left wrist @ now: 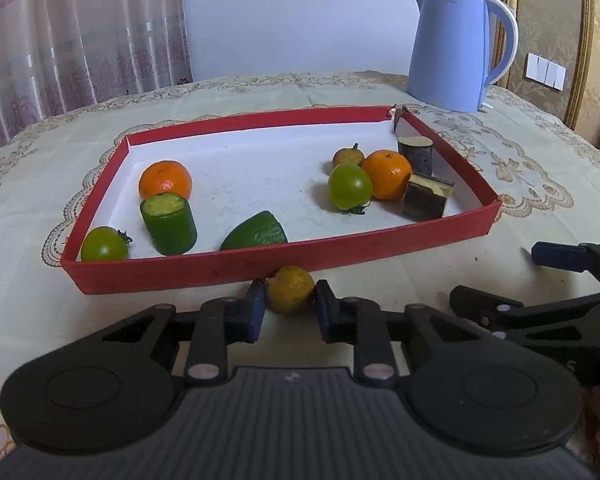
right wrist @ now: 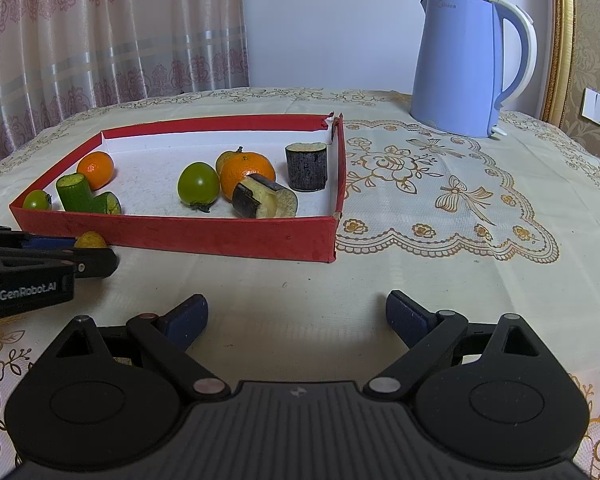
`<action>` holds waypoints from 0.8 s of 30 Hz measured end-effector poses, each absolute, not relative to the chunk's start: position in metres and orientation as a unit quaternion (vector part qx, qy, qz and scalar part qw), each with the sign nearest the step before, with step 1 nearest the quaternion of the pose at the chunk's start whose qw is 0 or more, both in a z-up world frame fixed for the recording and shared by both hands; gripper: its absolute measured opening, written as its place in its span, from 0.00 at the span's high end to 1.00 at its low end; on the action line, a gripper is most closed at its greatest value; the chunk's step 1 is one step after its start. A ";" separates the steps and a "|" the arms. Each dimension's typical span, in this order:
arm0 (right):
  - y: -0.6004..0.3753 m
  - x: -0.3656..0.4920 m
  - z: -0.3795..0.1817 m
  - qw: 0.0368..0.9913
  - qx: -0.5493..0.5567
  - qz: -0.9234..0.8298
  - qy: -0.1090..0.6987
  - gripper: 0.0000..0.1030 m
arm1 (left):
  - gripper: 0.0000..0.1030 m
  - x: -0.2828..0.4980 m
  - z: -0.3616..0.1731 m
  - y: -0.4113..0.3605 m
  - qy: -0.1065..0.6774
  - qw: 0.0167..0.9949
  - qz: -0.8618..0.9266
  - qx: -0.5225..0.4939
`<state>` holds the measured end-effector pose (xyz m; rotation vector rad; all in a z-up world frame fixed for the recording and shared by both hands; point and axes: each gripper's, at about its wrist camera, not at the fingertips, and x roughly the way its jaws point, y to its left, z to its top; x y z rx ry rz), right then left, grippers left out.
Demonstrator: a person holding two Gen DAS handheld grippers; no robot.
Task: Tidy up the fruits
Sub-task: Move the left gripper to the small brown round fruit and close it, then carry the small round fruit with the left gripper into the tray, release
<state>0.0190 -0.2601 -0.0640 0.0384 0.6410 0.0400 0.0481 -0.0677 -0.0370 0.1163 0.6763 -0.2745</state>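
I'm pinching the yellowish fruit (left wrist: 290, 290) in my left gripper (left wrist: 290, 308); it's seemingly touching the red tray (left wrist: 204, 270), so lifting risks snagging; right gripper (right wrist: 296, 316) is gaping empty.

Counting 2 oranges: one (left wrist: 165, 179), another (left wrist: 388, 174). Seeing 2 green tomatoes: one (left wrist: 104, 245), another (left wrist: 349, 186). Showing 2 cucumber pieces: one (left wrist: 169, 222), another (left wrist: 255, 236). Showing 2 eggplant pieces: one (left wrist: 416, 154), another (left wrist: 426, 198). Seeing 2 small yellowish-brown fruits: one (left wrist: 347, 157) sitting in the tray, another (left wrist: 290, 289) lying outside on the worktop (right wrist: 420, 272). Also 1 red tray (left wrist: 260, 266), 1 blue kettle (left wrist: 448, 48), 2 grippers: left gripper (left wrist: 290, 308), right gripper (right wrist: 296, 316).
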 end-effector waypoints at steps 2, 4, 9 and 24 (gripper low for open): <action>-0.260 0.019 -0.064 0.949 0.019 0.020 0.315 0.06 | 0.77 0.044 -0.032 -0.066 0.323 0.935 -0.137 0.058; -0.260 0.019 -0.064 0.949 0.019 0.020 0.315 0.06 | 0.77 0.041 -0.025 -0.066 0.313 0.938 -0.138 0.061; -0.260 0.019 -0.064 0.949 0.018 0.019 0.315 0.06 | 0.77 0.042 -0.008 -0.062 0.293 0.945 -0.136 0.062; -0.260 0.019 -0.064 0.949 0.017 0.019 0.315 0.06 | 0.77 0.112 -0.003 -0.057 0.280 0.953 -0.103 0.058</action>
